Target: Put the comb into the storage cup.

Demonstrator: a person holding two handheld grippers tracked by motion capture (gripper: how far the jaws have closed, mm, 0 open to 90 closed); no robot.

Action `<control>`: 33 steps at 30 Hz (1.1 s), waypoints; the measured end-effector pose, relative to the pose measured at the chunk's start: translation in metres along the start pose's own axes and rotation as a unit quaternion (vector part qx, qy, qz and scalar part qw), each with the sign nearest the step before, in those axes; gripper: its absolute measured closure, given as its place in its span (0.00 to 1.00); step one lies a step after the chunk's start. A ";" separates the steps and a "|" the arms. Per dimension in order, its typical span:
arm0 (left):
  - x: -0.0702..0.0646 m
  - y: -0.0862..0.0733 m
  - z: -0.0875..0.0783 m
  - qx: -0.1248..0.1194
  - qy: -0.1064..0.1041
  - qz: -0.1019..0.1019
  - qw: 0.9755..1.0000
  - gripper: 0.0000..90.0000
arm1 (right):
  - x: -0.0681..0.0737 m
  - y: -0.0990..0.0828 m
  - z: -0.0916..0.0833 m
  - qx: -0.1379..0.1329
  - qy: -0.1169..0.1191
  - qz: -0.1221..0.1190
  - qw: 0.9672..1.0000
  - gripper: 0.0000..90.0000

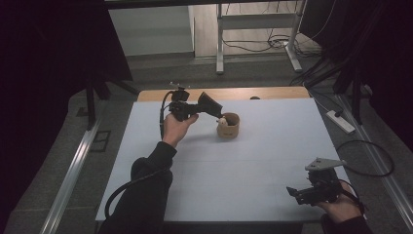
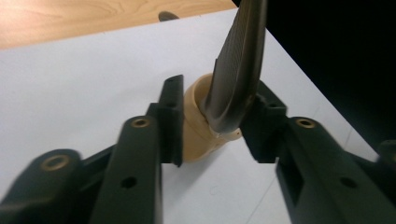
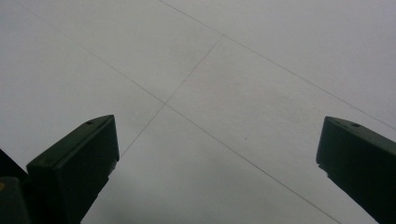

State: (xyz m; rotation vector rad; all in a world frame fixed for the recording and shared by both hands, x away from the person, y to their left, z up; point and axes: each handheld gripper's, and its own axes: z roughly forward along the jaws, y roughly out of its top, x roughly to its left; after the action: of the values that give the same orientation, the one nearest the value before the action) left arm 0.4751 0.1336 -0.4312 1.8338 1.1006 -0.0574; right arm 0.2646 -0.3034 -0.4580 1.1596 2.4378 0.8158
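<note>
Claws of both hands show in the high view. The left claw (image 1: 214, 111) hangs over the far middle of the white desk (image 1: 272, 146), right beside a small tan cup (image 1: 229, 126). In the left gripper view a dark ribbed tool (image 2: 238, 70), something like a spatula or a shoehorn, stands with its lower end inside the cup (image 2: 198, 126) and leans against the right jaw. The left jaw stands a little apart from the tool, so the claw (image 2: 212, 123) looks released around it, not clenched. The top of the tool is cut off by the picture edge, and its lower tip is hidden in the cup. A small pale thing at the cup rim is too blurred to name. The right claw (image 1: 293, 192) rests near the right front corner of the desk, well apart from the cup, with its jaws wide and bare desk between them (image 3: 219, 154).
</note>
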 end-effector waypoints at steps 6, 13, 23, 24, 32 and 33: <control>-0.004 0.001 -0.002 -0.012 0.022 0.034 0.999 0.48 | 0.000 0.000 0.000 0.000 0.000 0.000 1.000 0.00; -0.008 0.000 -0.003 -0.023 0.053 0.072 0.996 0.31 | 0.000 0.000 0.000 0.000 0.000 0.000 1.000 0.00; -0.012 -0.003 -0.011 -0.042 0.075 0.107 0.991 0.10 | 0.000 0.000 0.000 0.000 -0.001 0.000 1.000 0.00; -0.012 -0.003 -0.011 -0.039 0.077 0.110 0.990 0.07 | 0.000 0.000 0.000 0.000 -0.001 0.000 1.000 0.00; -0.010 -0.010 -0.012 -0.027 0.087 0.124 0.988 0.03 | 0.000 0.000 0.000 0.000 -0.001 -0.001 1.000 0.00; -0.010 -0.011 -0.012 -0.028 0.086 0.124 0.988 0.03 | 0.000 0.000 0.000 0.000 -0.001 -0.001 1.000 0.00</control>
State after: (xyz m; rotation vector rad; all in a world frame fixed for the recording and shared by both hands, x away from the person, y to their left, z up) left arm 0.4570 0.1372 -0.4278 1.9393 0.9723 0.2800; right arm 0.2644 -0.3030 -0.4579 1.1577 2.4367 0.8126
